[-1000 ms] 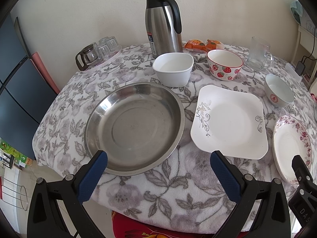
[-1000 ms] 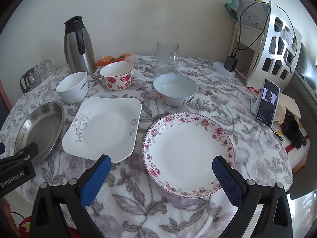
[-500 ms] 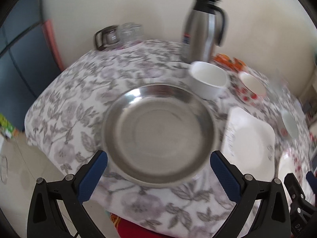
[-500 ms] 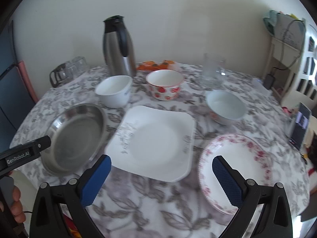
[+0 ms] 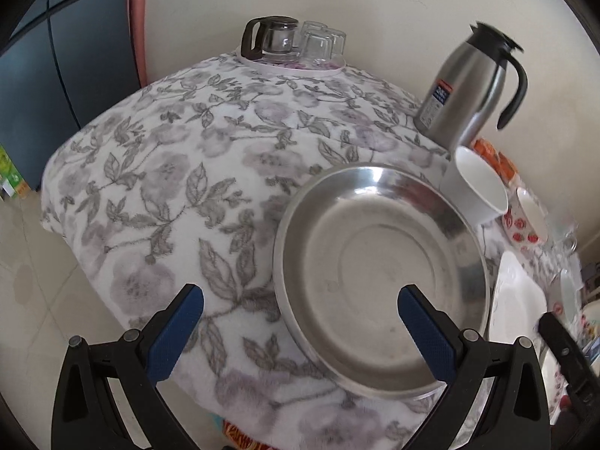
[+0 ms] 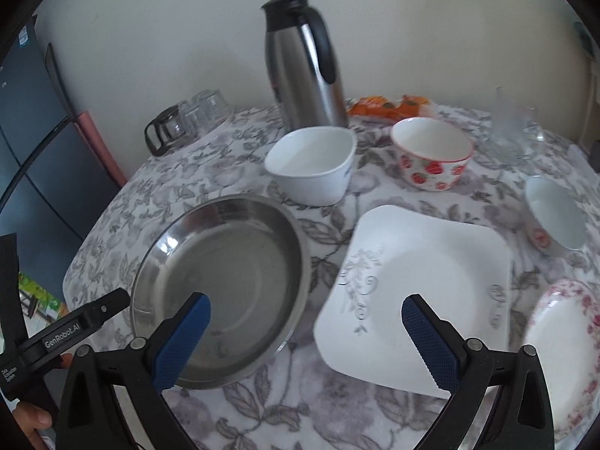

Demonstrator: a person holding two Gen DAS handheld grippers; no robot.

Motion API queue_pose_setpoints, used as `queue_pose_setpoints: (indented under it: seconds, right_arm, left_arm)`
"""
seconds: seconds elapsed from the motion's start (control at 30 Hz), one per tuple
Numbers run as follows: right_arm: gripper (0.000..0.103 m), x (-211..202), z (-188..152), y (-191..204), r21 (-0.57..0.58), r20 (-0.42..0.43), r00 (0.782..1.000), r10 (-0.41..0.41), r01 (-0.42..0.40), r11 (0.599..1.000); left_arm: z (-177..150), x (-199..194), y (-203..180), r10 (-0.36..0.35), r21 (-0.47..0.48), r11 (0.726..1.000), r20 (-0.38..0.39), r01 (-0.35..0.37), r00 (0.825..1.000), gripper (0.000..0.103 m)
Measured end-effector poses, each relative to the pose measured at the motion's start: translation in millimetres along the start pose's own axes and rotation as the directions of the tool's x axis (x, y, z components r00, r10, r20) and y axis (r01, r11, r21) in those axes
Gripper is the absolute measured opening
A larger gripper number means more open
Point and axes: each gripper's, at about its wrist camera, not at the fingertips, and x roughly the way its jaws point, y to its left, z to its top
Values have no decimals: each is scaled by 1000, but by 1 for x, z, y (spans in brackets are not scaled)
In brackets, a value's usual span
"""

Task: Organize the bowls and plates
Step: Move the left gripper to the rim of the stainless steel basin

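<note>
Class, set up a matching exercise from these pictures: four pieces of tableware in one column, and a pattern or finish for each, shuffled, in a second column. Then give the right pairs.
Column 1
1. round pan
2. square plate
3. bowl behind the square plate
4. round plate at the right edge

Column 2
A. red strawberries
B. pink flower rim
C. bare shiny metal
D. grey scrollwork at two sides

Pairs: 1-C, 2-D, 3-A, 4-B

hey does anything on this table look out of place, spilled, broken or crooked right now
Nothing stands out. The steel dish, square white plate and floral plate lie flat on the cloth, and the three bowls sit upright and empty. No spills or cracks show, though parts of the picture are blurred.
</note>
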Motion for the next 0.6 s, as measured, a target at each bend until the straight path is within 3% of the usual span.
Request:
queue_pose_setpoints:
  seconds: [0.17, 0.33, 0.47, 0.6]
  right_arm:
    - [103, 24, 8, 5, -30, -16, 1000, -23, 22, 999]
    - [103, 43, 19, 4, -42, -27, 999, -35, 34, 999]
    - [103, 59, 23, 7, -58, -50, 999, -10, 7, 998]
    - [87, 69, 24, 13, -97, -62, 998, -2, -4, 995]
  left_arm:
    - [6, 16, 10, -91, -19, 996, 15, 91, 996, 103]
    - [11, 21, 20, -75, -31, 996, 105, 79, 992, 103]
    - [15, 34, 28, -58, -36, 998, 67, 60, 996, 103]
    - [16, 46, 37, -84, -75, 993, 27, 86, 996, 103]
